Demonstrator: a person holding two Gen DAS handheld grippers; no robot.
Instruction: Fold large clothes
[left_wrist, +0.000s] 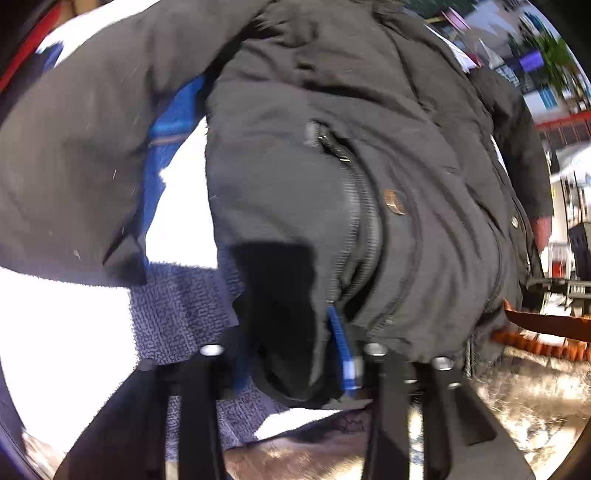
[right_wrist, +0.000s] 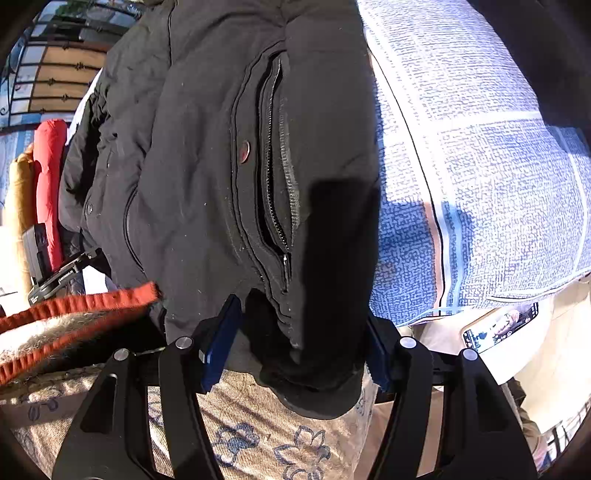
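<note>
Right wrist view shows the black jacket on the blue blanket, its hem between the right gripper's parted jaws, unclamped, so lifting now could drop it.

Both wrist views steeply down, close over jacket

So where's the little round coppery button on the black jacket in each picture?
Left wrist view: the coppery button sits right of centre, just right of the pocket zip.
Right wrist view: the same button sits left of centre, just left of that zip.
Shared landmark: the pocket zip on the black jacket.
</note>
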